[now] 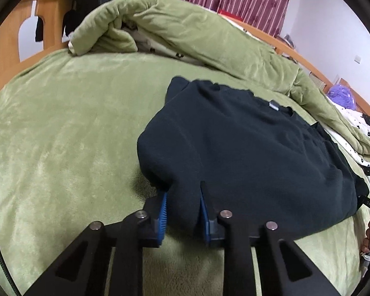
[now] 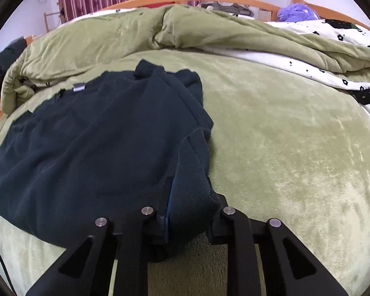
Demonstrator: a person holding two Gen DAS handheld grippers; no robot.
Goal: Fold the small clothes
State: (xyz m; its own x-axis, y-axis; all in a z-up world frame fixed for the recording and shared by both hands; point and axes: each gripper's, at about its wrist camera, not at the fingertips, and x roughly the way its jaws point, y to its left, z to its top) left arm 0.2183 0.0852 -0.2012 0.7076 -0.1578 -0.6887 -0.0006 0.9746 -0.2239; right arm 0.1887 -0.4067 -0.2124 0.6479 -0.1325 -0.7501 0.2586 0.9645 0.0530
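Note:
A dark navy sweater [image 1: 246, 153] lies on the green bed cover [image 1: 61, 135], its grey neck label away from me. My left gripper [image 1: 182, 202] is shut on the sweater's near left hem corner, cloth bunched between the blue pads [image 1: 163, 212]. In the right wrist view the same sweater [image 2: 98, 143] lies to the left. My right gripper [image 2: 192, 207] is shut on its near right hem corner; the cloth hides the right finger's tip and most of the blue pad [image 2: 169, 204].
A rumpled green quilt [image 2: 160, 32] with a white flowered lining lies along the far side of the bed. A wooden bed frame [image 1: 14, 37] with dark clothes hung on it stands at the left. A purple fluffy thing [image 2: 296, 11] sits at the back right.

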